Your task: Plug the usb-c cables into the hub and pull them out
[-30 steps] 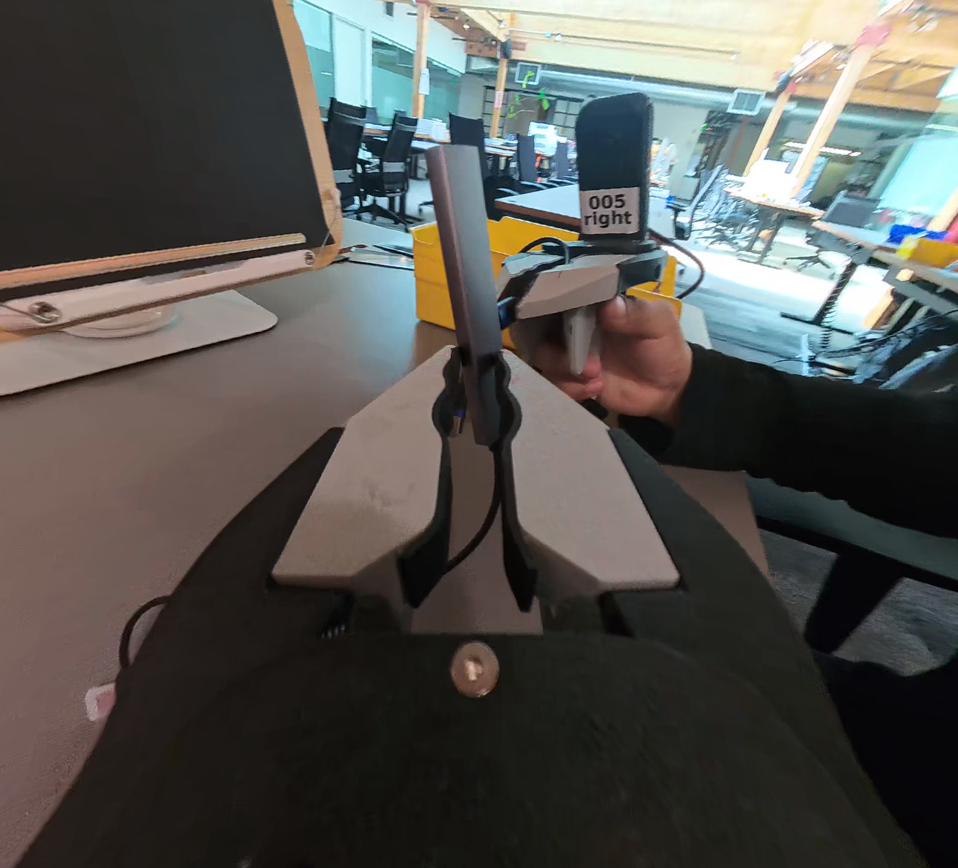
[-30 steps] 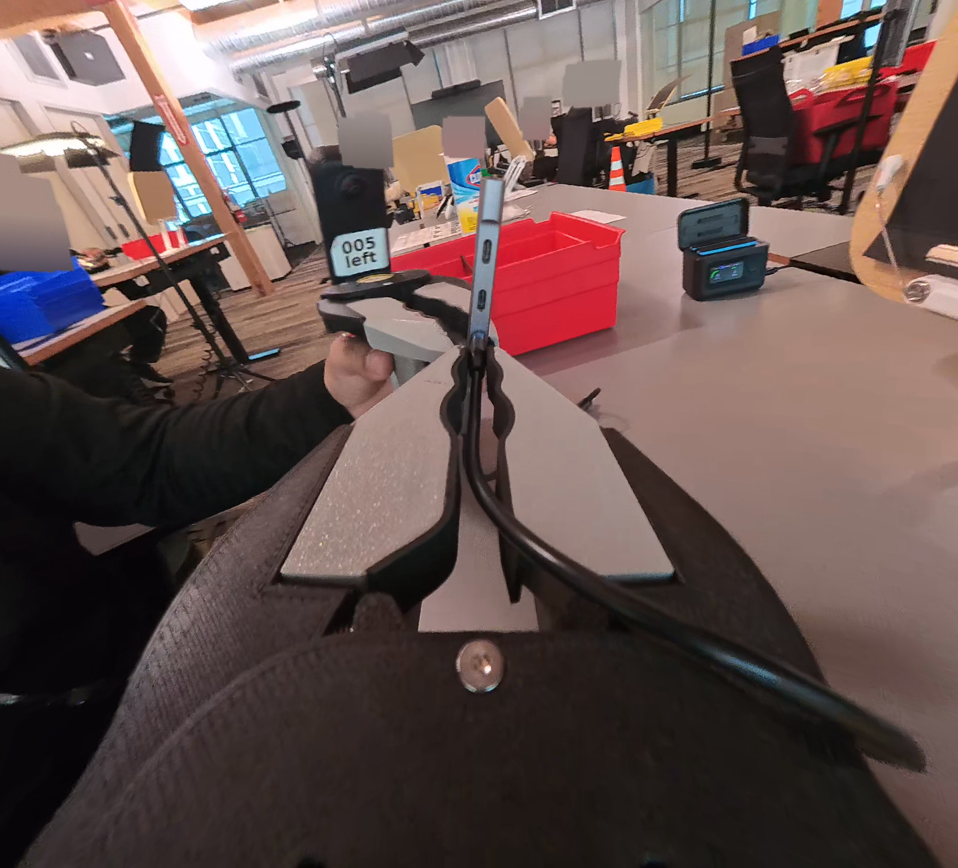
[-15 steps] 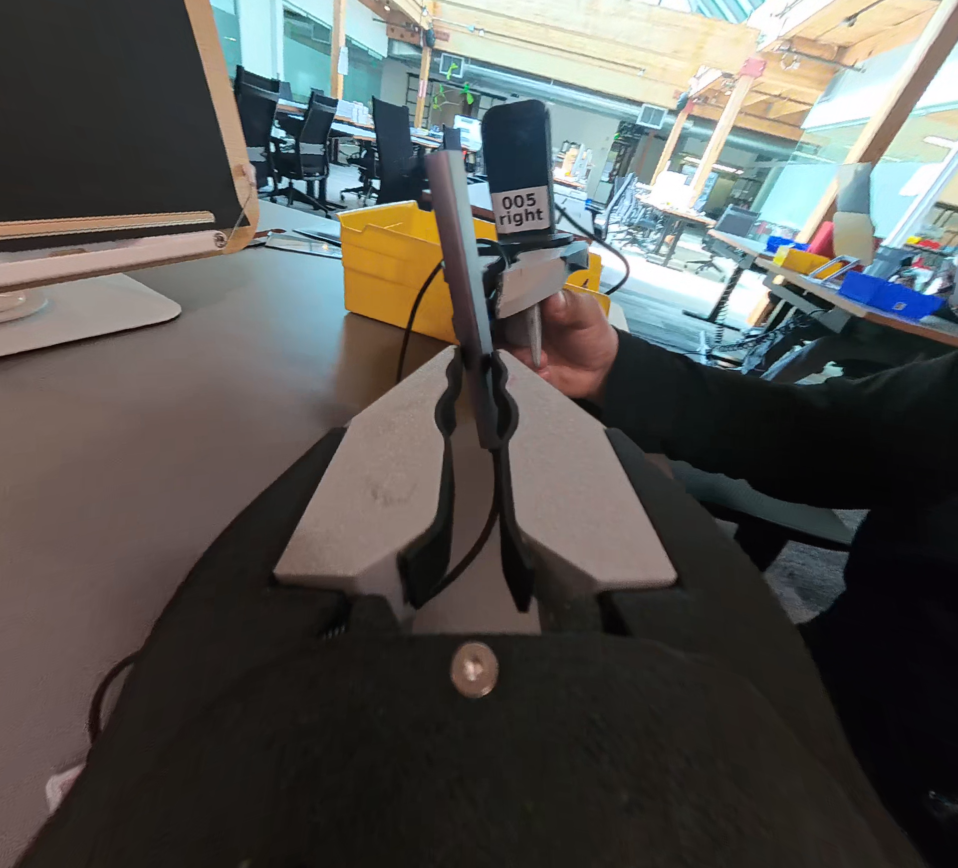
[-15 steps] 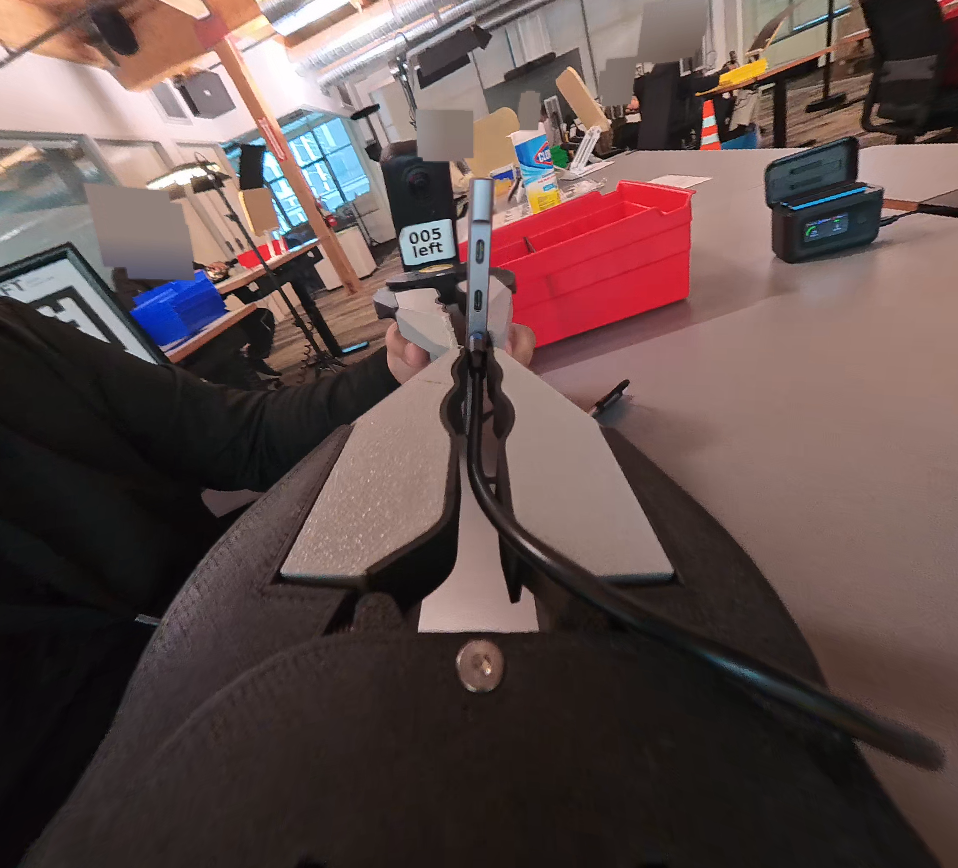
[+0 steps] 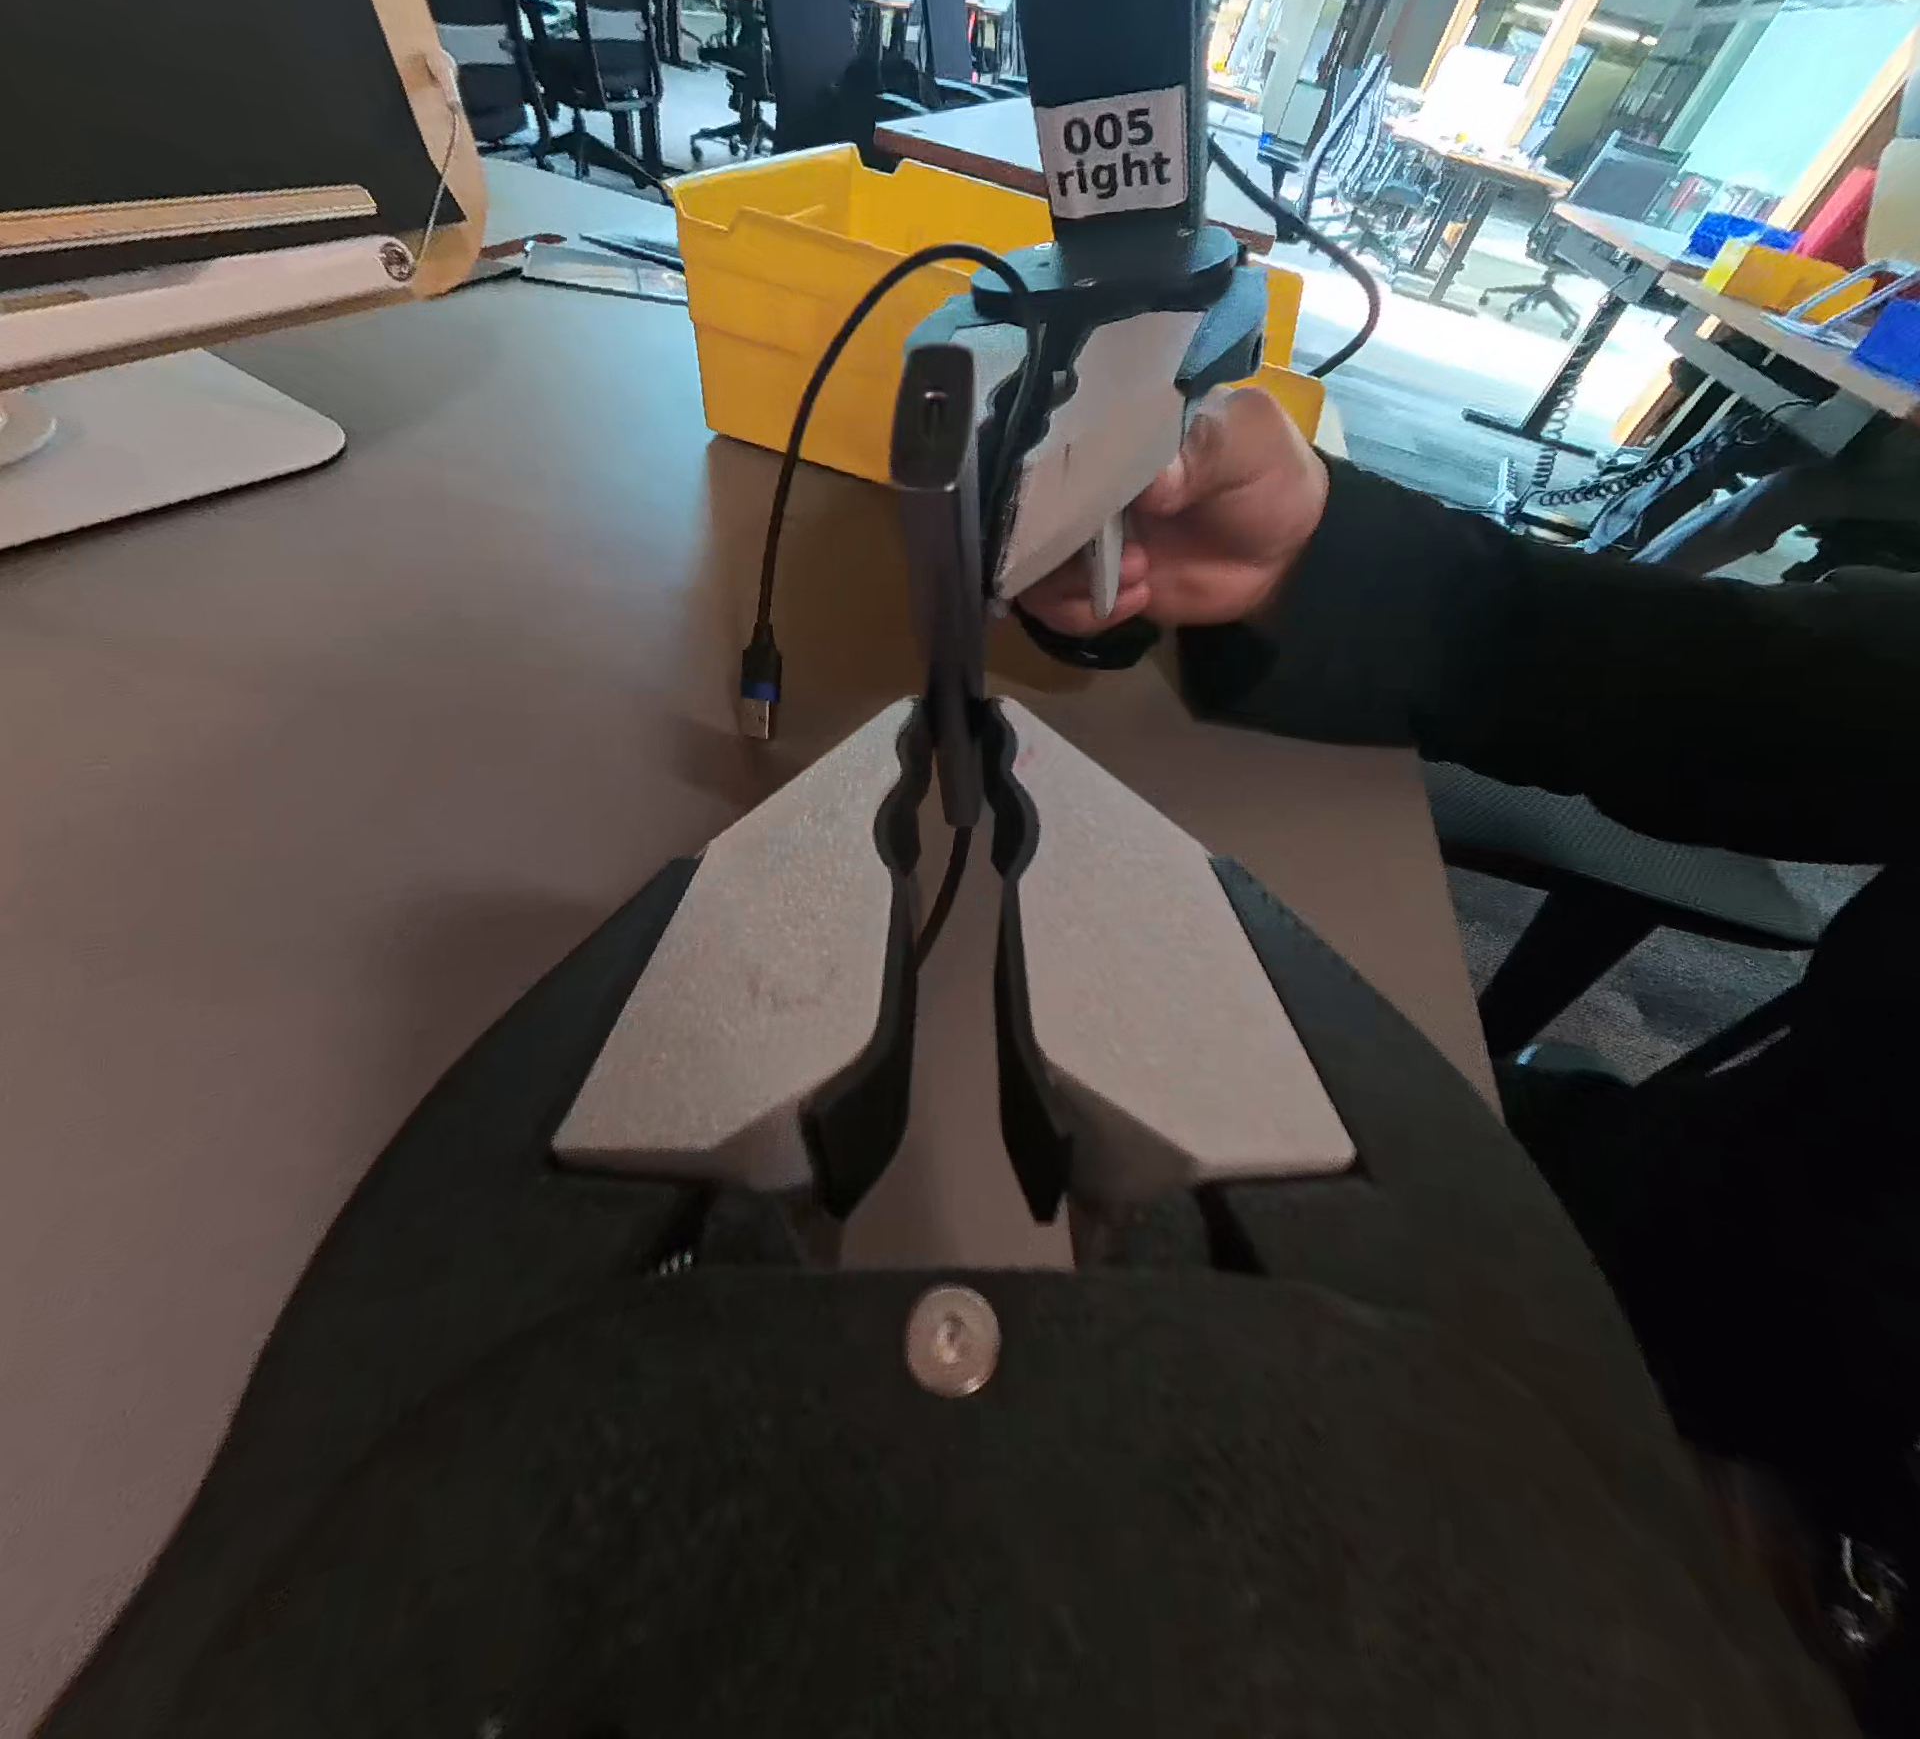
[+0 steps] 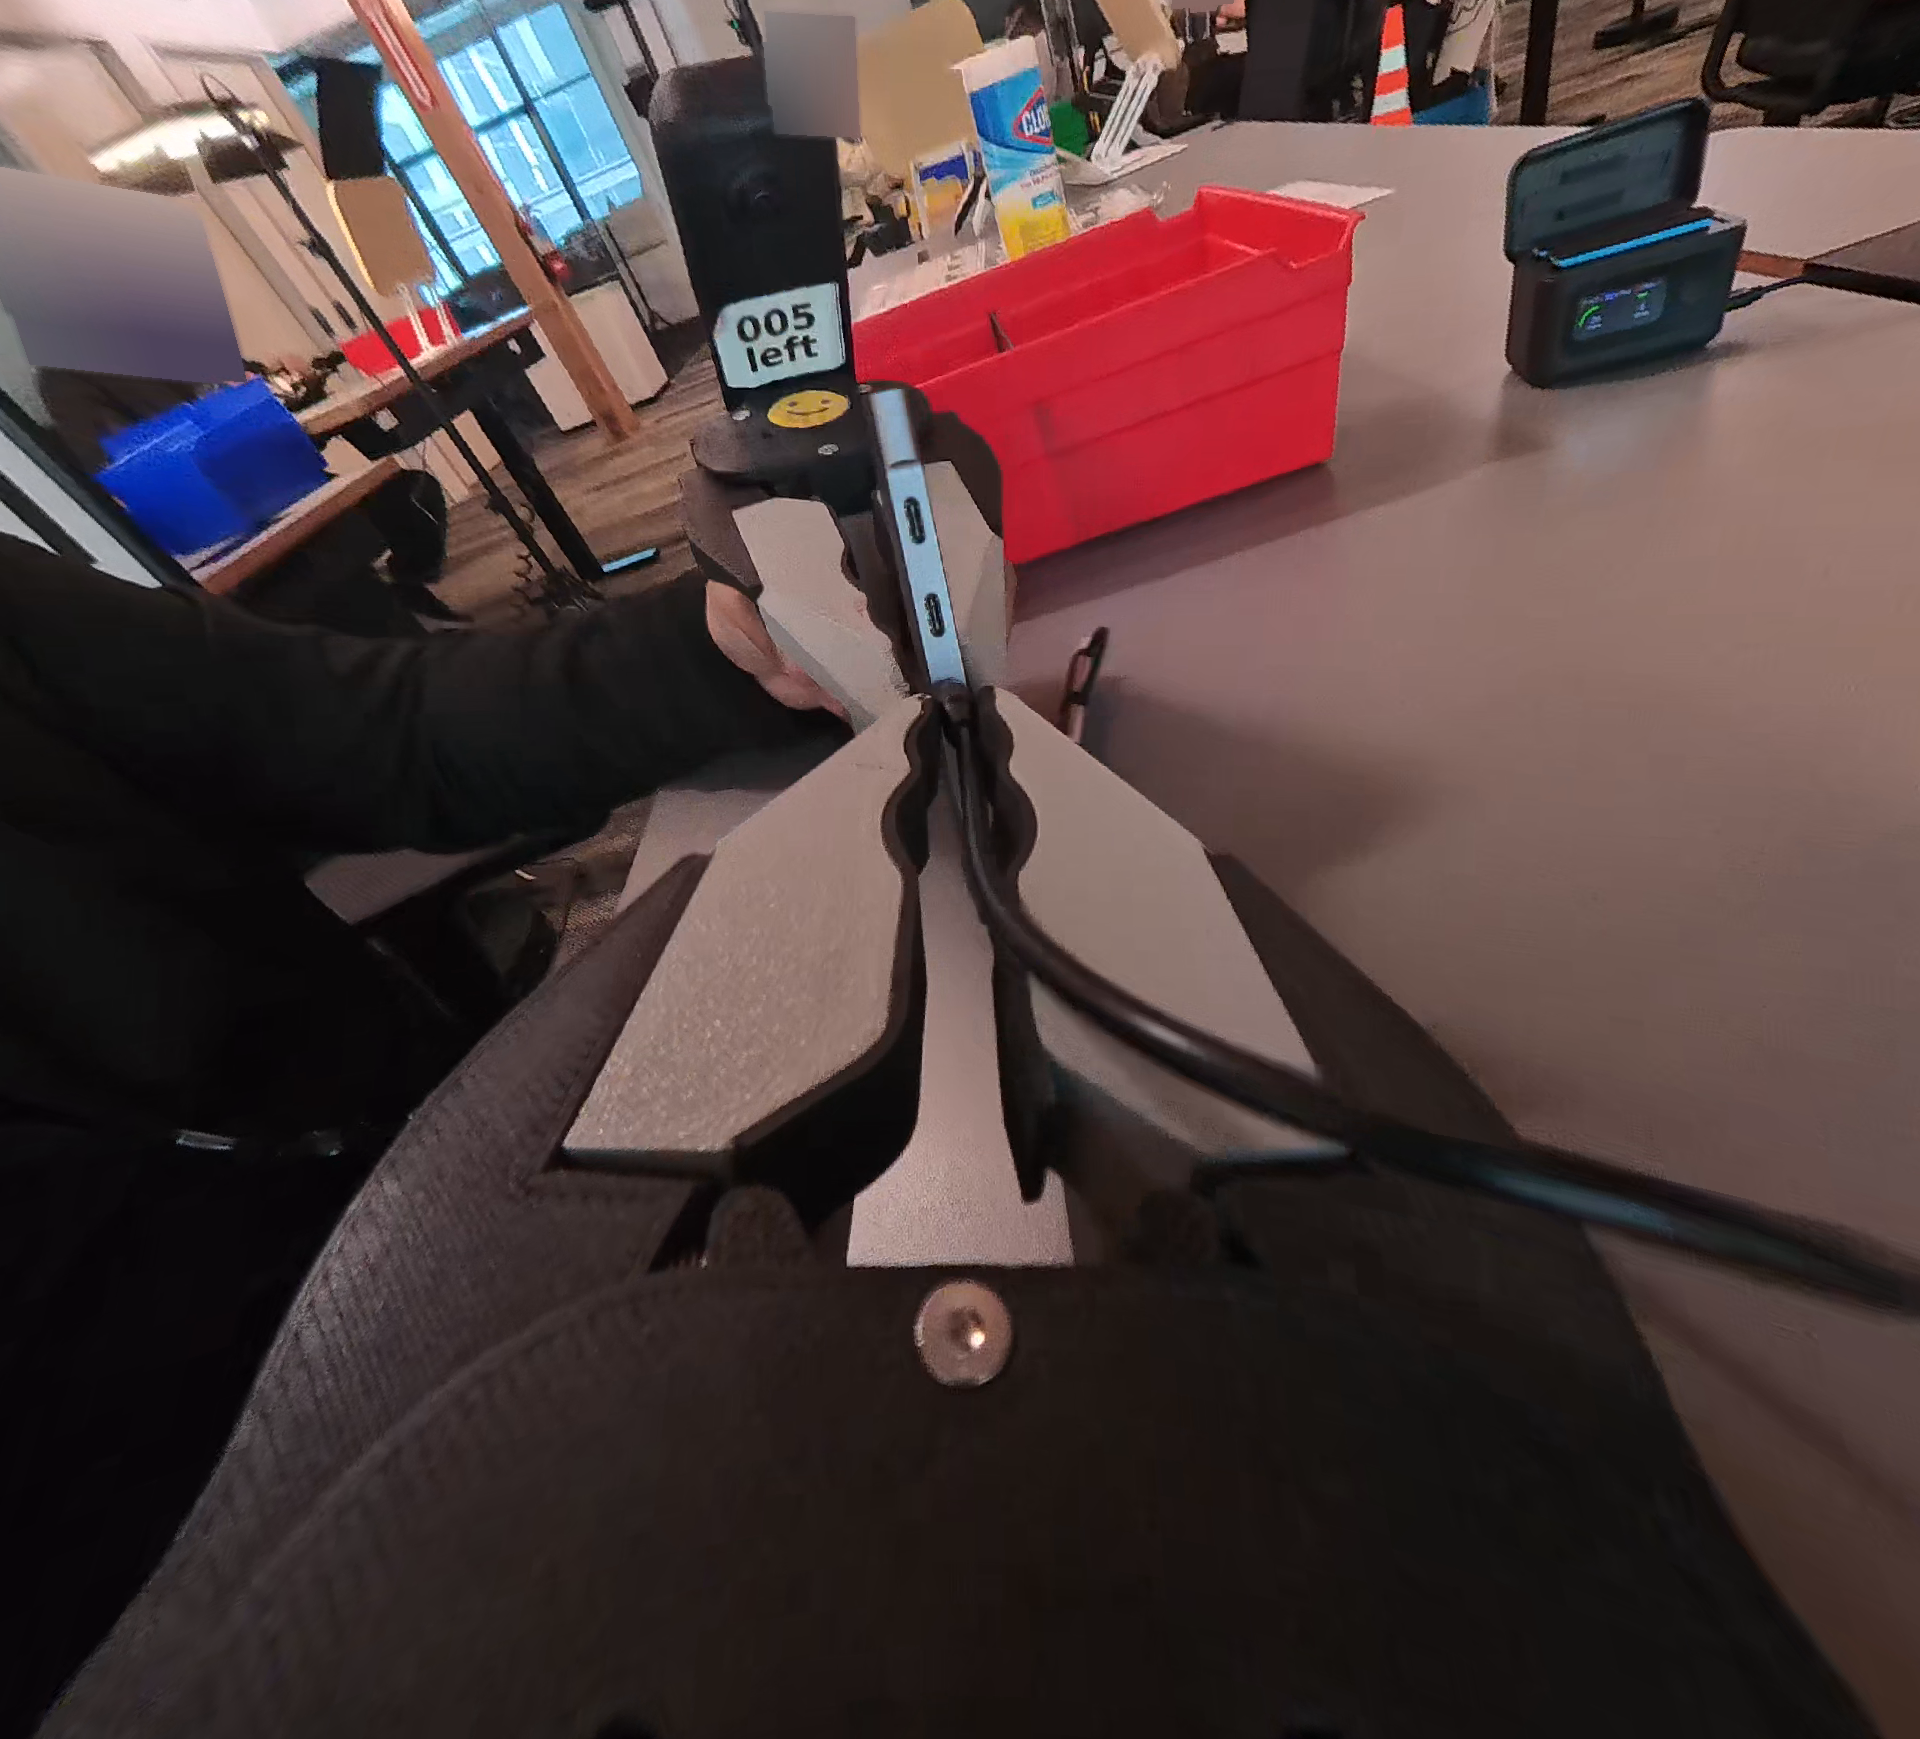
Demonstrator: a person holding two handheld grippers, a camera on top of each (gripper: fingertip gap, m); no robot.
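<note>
1. Left wrist view: the slim grey metal hub (image 5: 940, 567) stands upright, pinched at its lower end in the left gripper (image 5: 954, 759).
2. Right gripper (image 6: 961, 733) is clamped on a black cable (image 6: 1143, 1014) plug meeting the hub's (image 6: 920, 546) end.
3. A loose USB plug (image 5: 758, 687) hangs just above the brown table (image 5: 364, 702); a yellow plastic bin (image 5: 810, 318) sits beyond.

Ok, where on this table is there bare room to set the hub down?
Widest bare patch: grey tabletop between the red plastic bin and black charging case. Also open between the white monitor base and yellow plastic bin. Crowded where left gripper, right gripper, slim grey hub and black cable meet.
</note>
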